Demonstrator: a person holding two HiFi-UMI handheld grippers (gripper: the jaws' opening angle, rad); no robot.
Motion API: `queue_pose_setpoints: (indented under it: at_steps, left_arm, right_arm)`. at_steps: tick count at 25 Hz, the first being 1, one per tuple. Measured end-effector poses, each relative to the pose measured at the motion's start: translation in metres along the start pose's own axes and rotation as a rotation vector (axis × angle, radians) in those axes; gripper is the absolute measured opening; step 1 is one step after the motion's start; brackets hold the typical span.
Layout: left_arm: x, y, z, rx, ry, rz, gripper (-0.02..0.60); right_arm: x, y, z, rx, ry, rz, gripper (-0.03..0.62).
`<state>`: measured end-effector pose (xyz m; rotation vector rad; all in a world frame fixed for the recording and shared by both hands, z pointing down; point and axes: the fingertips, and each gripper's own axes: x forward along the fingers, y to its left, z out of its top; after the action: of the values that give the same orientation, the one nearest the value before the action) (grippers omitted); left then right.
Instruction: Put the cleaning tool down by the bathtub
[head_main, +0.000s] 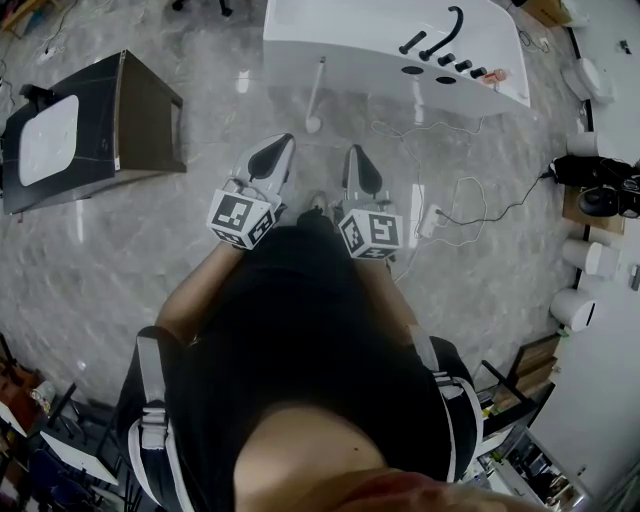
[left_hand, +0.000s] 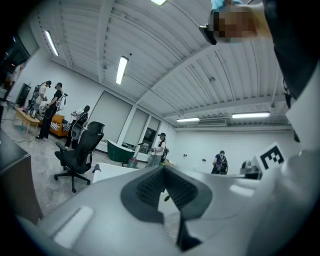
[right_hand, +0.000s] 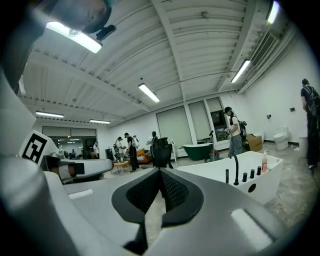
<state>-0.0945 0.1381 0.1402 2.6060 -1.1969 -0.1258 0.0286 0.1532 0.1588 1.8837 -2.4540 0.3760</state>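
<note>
Grey marble floor (head_main: 110, 260) is shown, and on it the cleaning tool (head_main: 317, 95) is seen just beside the white bathtub (head_main: 340, 35). Nearer the person, the left gripper (head_main: 278, 145) and right gripper (head_main: 356, 155) are held with jaws clenched on nothing.

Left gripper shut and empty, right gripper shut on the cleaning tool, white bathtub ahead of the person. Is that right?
Not quite. The right gripper is shut on nothing, as the right gripper view shows; the cleaning tool is down by the bathtub. The rest holds: the left gripper is shut and empty, and the white bathtub is ahead.
</note>
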Motion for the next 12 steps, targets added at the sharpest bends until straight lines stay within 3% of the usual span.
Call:
queue_pose_setpoints:
  at_steps: [12]
  left_arm:
    - [0.008, -0.009, -0.005, 0.001, 0.005, 0.0, 0.008]
  right_arm:
    - [-0.004, 0.006, 0.014, -0.041, -0.046, 0.035, 0.0]
